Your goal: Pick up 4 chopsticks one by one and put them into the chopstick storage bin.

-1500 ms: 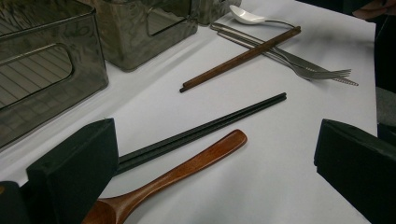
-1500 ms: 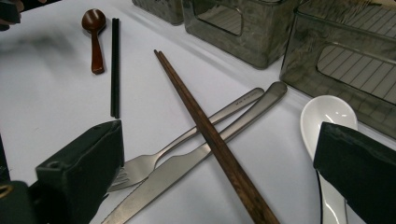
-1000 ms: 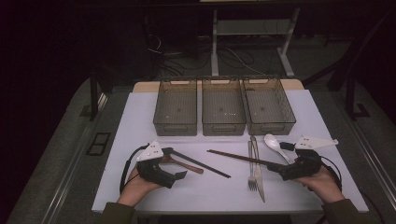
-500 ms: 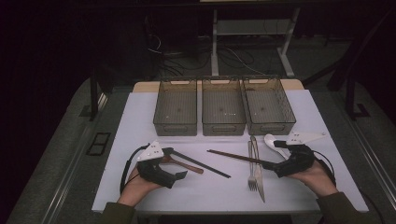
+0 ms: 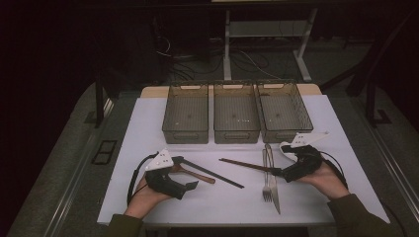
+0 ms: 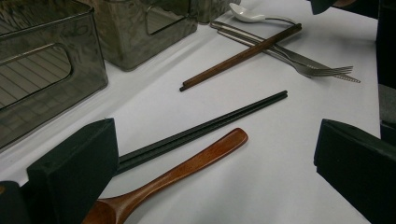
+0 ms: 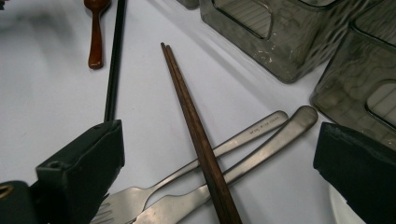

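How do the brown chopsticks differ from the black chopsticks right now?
The brown chopsticks lie across the fork and knife, between the right gripper's open jaws; the black chopsticks lie flat on the table beside the wooden spoon, by the left gripper. Both are closed-together pairs.

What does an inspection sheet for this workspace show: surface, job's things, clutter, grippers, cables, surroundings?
Surface: white table, bare at its left.
Job's things: brown chopsticks lying across fork and knife; black chopsticks beside wooden spoon; white spoon; three empty bins.
Clutter: nothing seen.
Grippers: left gripper open over the wooden spoon; right gripper open over the brown chopsticks.
Cables: one trails from each gripper.
Surroundings: dark floor, metal stand behind.
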`<state>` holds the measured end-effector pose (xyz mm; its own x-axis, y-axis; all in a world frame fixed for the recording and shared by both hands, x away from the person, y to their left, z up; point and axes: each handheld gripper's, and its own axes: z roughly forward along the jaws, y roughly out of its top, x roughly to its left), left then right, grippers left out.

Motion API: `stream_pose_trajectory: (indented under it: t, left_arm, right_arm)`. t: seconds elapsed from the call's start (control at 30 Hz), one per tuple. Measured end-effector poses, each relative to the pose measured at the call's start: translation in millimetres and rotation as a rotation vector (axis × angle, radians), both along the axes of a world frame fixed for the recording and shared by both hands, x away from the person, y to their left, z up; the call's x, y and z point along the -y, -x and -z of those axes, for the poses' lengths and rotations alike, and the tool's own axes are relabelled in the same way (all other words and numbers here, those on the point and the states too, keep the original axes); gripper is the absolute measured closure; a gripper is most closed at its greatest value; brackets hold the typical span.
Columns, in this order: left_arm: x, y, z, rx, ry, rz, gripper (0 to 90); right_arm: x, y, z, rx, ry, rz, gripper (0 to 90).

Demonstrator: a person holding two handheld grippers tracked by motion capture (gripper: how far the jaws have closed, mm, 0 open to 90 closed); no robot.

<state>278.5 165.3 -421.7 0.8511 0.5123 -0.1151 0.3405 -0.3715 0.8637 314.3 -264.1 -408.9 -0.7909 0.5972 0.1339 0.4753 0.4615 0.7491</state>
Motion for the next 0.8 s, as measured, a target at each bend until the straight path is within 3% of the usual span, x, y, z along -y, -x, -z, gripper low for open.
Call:
stream_pose_trajectory:
  t: [0.27,0.33,0.4,0.5,0.57,0.63,0.8]
  left_arm:
    - [0.6,-0.3,0.3,-0.002,0.000,0.001,0.0]
    - [0.3,-0.4,0.3,-0.001,0.003,0.000,0.0]
    - [0.2,-0.2,0.2,-0.002,0.000,0.001,0.0]
    - [0.5,-0.1,0.1,-0.001,-0.002,0.003,0.0]
    - [0.8,-0.1,0.3,-0.002,-0.002,0.003,0.0]
    - [0.8,-0.1,0.5,-0.002,-0.002,0.003,0.0]
    - [1.1,0.1,0.8,-0.003,-0.003,0.005,0.0]
  right_arm:
    - [-8.5,-12.6,1.9,-0.023,0.034,-0.019,1.6]
    - [-12.1,-17.6,3.3,-0.034,0.062,-0.032,1.6]
    - [-13.7,-20.1,4.4,-0.044,0.076,-0.045,6.9]
    - [-16.0,-22.7,5.1,-0.051,0.107,-0.057,7.8]
    - [-16.7,-23.8,4.1,-0.049,0.119,-0.075,16.4]
    - [-17.9,-25.4,3.3,-0.058,0.137,-0.083,17.2]
    - [-19.9,-26.6,2.5,-0.072,0.185,-0.109,28.8]
